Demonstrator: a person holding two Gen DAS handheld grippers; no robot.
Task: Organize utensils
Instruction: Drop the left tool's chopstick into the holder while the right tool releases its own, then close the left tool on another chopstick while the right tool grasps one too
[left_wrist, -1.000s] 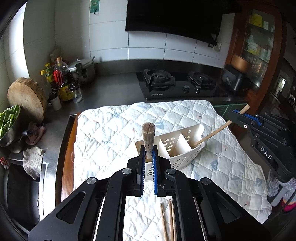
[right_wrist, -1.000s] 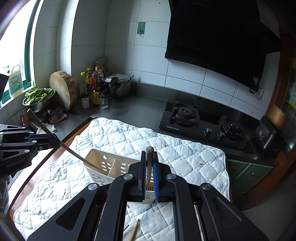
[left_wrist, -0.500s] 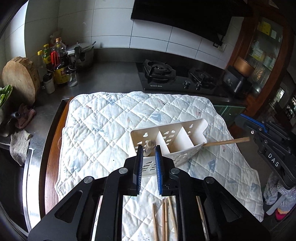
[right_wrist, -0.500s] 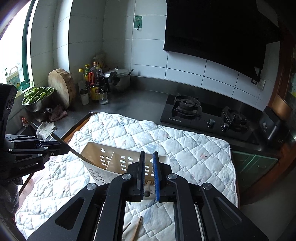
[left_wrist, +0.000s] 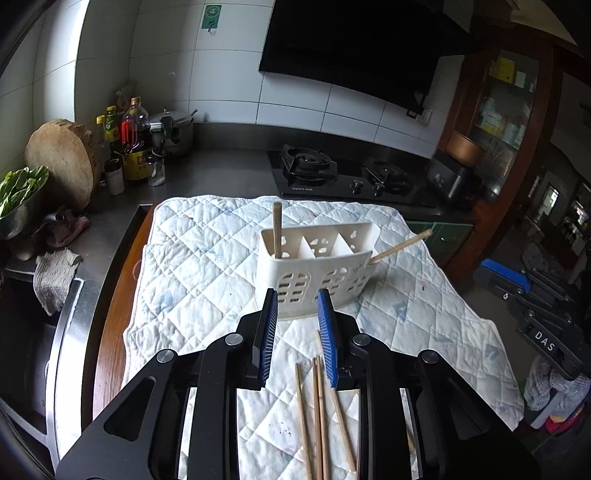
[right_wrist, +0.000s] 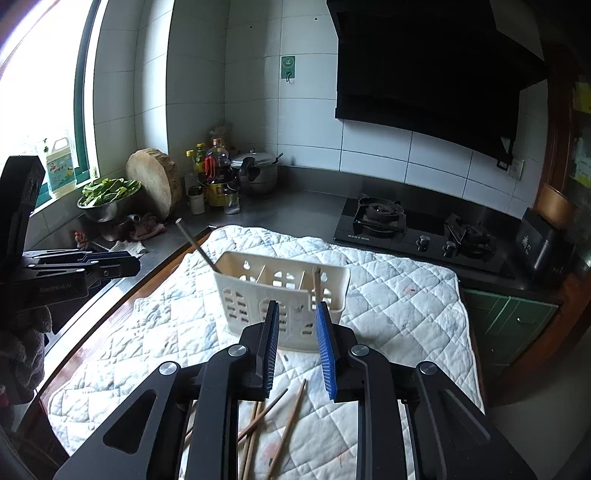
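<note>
Left gripper (left_wrist: 297, 325): wide open, nothing held, just before white caddy (left_wrist: 314, 273). Right gripper (right_wrist: 295, 341): wide open too, empty, same side of caddy. In caddy: one chopstick (left_wrist: 277, 229) upright at left end, another (left_wrist: 400, 245) leaning out at right end. Loose chopsticks (left_wrist: 319, 410) flat on quilted mat (left_wrist: 192, 258), nearer than caddy.

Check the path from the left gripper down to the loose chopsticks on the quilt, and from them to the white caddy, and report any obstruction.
Nothing visible blocks either path. The left gripper is open above the loose chopsticks, which lie bare on the quilted mat. The white caddy stands just beyond them, its middle compartments open at the top.
</note>
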